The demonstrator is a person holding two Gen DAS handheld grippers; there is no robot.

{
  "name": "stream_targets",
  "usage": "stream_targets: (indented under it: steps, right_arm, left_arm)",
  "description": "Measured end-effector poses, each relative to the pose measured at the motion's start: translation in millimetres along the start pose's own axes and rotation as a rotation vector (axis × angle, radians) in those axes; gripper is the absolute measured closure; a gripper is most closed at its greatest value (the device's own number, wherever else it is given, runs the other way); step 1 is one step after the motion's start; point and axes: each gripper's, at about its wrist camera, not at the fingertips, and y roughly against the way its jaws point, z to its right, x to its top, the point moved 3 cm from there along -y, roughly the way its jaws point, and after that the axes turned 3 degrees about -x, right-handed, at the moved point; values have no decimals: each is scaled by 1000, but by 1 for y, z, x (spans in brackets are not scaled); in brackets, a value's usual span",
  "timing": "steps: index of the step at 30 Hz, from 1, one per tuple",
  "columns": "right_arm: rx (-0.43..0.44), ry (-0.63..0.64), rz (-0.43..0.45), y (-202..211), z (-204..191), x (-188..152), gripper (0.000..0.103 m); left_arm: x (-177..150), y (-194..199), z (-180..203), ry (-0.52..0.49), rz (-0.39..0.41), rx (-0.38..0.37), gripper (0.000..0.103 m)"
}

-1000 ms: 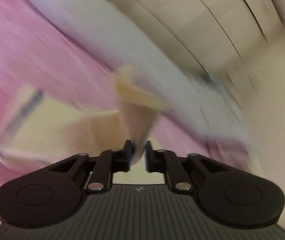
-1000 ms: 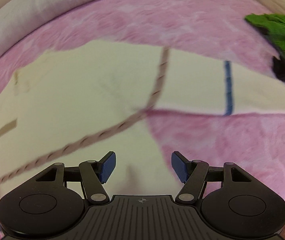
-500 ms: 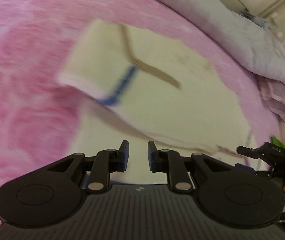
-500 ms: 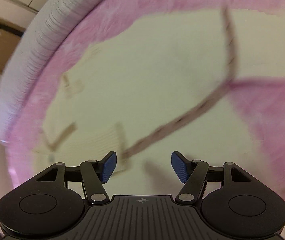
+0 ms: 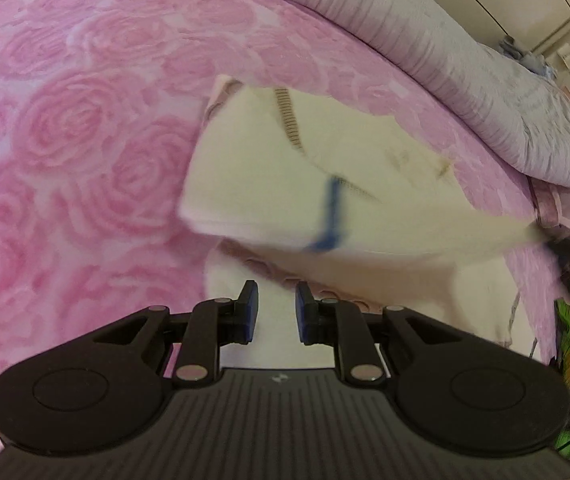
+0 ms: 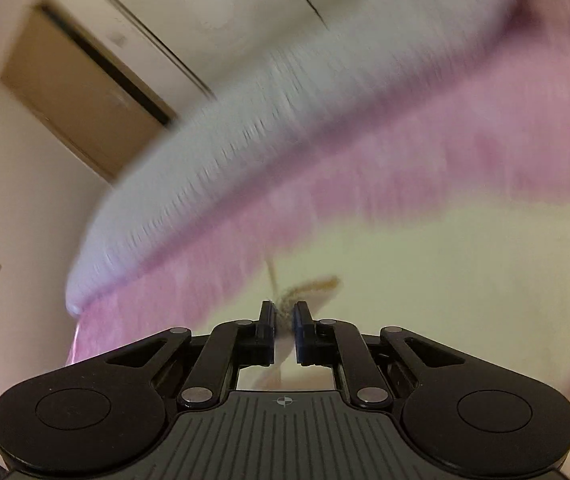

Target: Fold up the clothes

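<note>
Right gripper [image 6: 283, 320] pinched narrow on a trimmed edge of the cream sweater [image 5: 285, 184], lifted off the pink bedspread [image 5: 65, 120]. Left gripper [image 5: 276, 312] part open, holding nothing, hovering just over the sweater's near part. Blue-striped sleeve [image 5: 331, 220] directly ahead of left, folded across the body. Left nearer for next grab, probably.

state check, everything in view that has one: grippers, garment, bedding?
left gripper: open, empty, above the garment
right gripper: shut on cream sweater's edge
cream sweater: on the bed, sleeve with blue stripe folded over the body
pink rose bedspread: spread flat
grey duvet: bunched along the bed's far side
</note>
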Motion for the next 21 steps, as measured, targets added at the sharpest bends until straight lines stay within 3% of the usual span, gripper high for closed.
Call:
stream_targets:
  steps: [1, 4, 6, 13, 17, 19, 21]
  right_arm:
    - [-10, 37, 37, 6, 0, 11, 95]
    - [-224, 22, -40, -9, 46, 12, 95]
    - [-303, -15, -87, -19, 71, 9, 95]
    - [-254, -78, -60, -12, 94, 6, 95]
    - [-198, -74, -33, -13, 89, 11, 94]
    - [-128, -76, 35, -1, 80, 16, 94]
    - [-55, -59, 108, 12, 73, 20, 95]
  left_arm:
    - [2, -5, 3, -11, -2, 3, 89]
    - [6, -20, 8, -42, -10, 10, 89]
    - [8, -32, 11, -64, -25, 24, 89]
    - [15, -53, 22, -163, -46, 71, 89]
    - [15, -64, 34, -250, -53, 107, 88]
    - [13, -69, 34, -284, -40, 150, 89]
    - [11, -72, 31, -312, -21, 198, 95]
